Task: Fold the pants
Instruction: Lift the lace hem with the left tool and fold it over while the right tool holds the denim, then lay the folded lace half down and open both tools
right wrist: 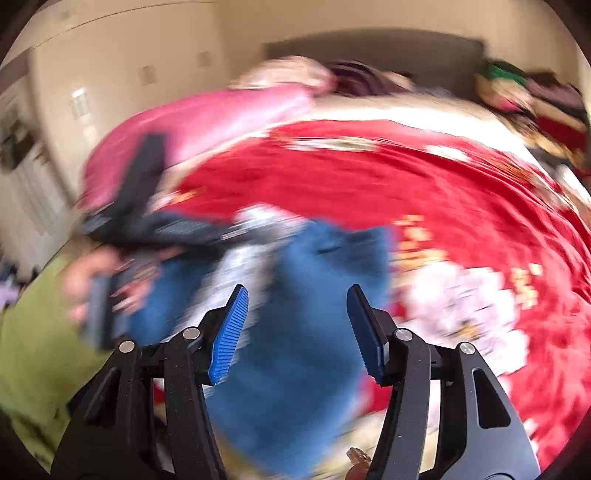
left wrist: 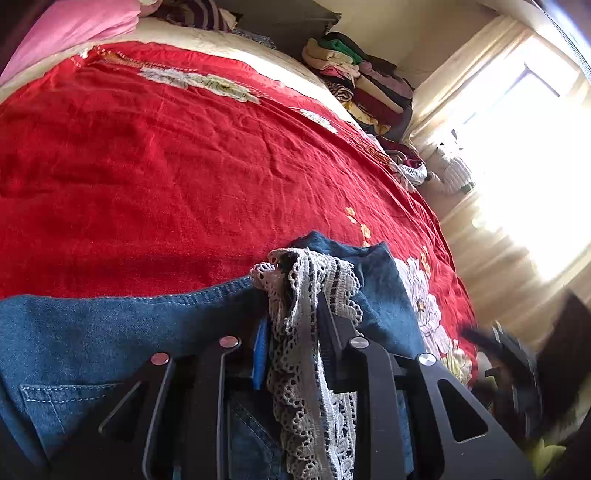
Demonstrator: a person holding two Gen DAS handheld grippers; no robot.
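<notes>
Blue denim pants point(left wrist: 92, 332) with a grey lace trim point(left wrist: 306, 295) lie on the red bedspread point(left wrist: 147, 166). My left gripper point(left wrist: 291, 325) is shut on the pants at the lace-trimmed edge, holding the cloth bunched between its fingers. In the blurred right wrist view, my right gripper point(right wrist: 297, 295) is open and empty above the blue pants point(right wrist: 295, 332). The left gripper point(right wrist: 166, 229) shows there at the left, holding the pants and lace point(right wrist: 251, 236). The right gripper shows blurred at the right edge of the left wrist view point(left wrist: 509, 354).
The bed has a red floral spread point(right wrist: 406, 184) with white flowers point(left wrist: 424, 306). A pink blanket point(left wrist: 74, 29) lies at the head. A pile of folded clothes point(left wrist: 362, 85) sits at the far side. A bright window point(left wrist: 535, 147) is to the right.
</notes>
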